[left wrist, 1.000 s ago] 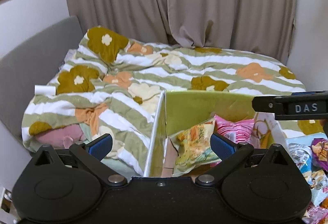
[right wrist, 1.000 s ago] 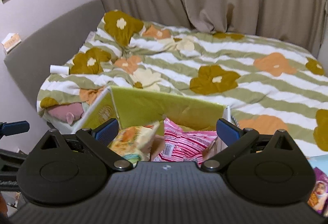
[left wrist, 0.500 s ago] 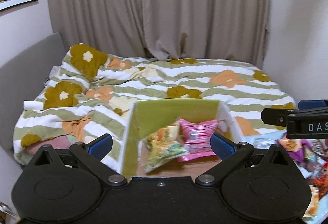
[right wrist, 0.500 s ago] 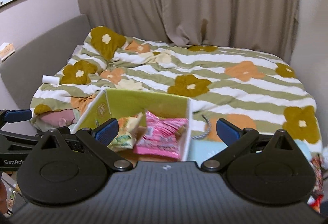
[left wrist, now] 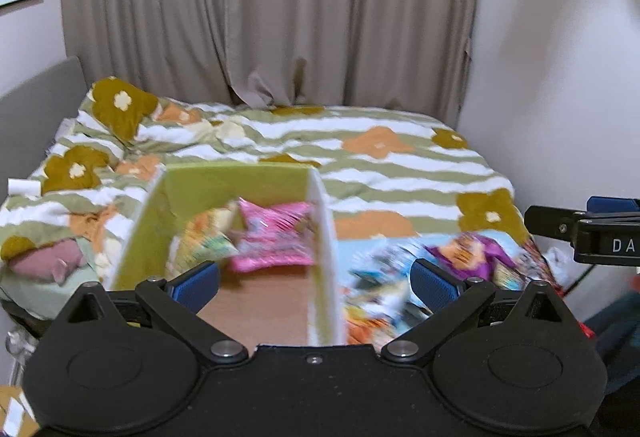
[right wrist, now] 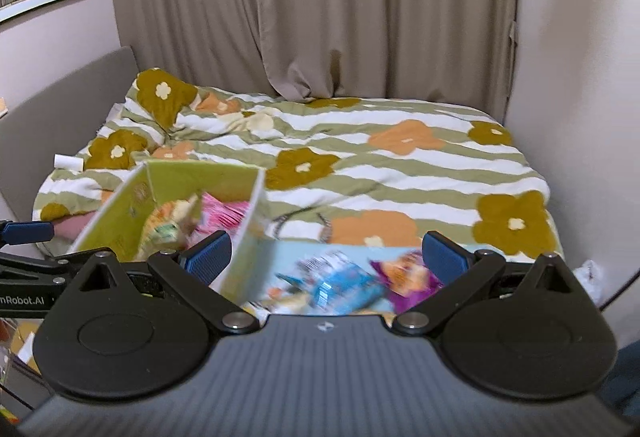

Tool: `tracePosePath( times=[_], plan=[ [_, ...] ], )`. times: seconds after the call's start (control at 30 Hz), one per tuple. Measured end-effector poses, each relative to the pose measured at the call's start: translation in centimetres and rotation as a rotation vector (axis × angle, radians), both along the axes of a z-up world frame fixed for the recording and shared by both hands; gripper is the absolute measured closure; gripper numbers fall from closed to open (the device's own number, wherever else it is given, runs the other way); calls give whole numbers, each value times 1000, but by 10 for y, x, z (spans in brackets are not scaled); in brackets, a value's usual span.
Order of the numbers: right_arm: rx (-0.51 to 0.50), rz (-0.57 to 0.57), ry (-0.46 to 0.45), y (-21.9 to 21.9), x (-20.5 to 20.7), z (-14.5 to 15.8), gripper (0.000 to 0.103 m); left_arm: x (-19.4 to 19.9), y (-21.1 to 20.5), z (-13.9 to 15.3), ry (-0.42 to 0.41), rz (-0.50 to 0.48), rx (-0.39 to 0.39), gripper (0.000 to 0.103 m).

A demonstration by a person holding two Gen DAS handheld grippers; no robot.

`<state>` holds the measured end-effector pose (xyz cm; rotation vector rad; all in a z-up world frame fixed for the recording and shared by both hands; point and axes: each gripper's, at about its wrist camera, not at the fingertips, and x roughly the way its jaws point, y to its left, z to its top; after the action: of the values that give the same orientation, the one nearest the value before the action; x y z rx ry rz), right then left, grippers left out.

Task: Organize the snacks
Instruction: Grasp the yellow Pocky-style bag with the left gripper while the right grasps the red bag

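Holding two snack packets [left wrist: 276,237]: box [left wrist: 236,181]

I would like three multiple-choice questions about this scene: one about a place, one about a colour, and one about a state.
1. Where does the pink snack packet lie?
A. inside the green box
B. on the pillow
C. on the floor

2. What colour are the inner walls of the box?
A. red
B. green
C. black

3. How stands the left gripper?
A. shut on a packet
B. open and empty
C. out of view

Answers:
1 A, it rests against the box's far wall, beside an orange-yellow packet.
2 B, the walls are yellow-green.
3 B, its blue pads stand wide apart with nothing between them.
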<state>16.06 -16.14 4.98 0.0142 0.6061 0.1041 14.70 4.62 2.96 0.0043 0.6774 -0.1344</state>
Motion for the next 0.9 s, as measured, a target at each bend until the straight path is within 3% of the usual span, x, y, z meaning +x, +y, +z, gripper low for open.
tracePosePath(
  times=[0.17, 0.37, 0.9],
  plan=[
    [-8, -12, 12, -52, -24, -14, 0, -18, -44, -18, 50, -14, 6, 0],
    [-23, -15, 53, -102, -40, -42, 0, -32, -85, -60, 163, -3, -35, 0],
    [-15, -89, 201, -178, -33, -138, 0, -26, -127, -173, 415, 7, -141, 2]
  ],
)
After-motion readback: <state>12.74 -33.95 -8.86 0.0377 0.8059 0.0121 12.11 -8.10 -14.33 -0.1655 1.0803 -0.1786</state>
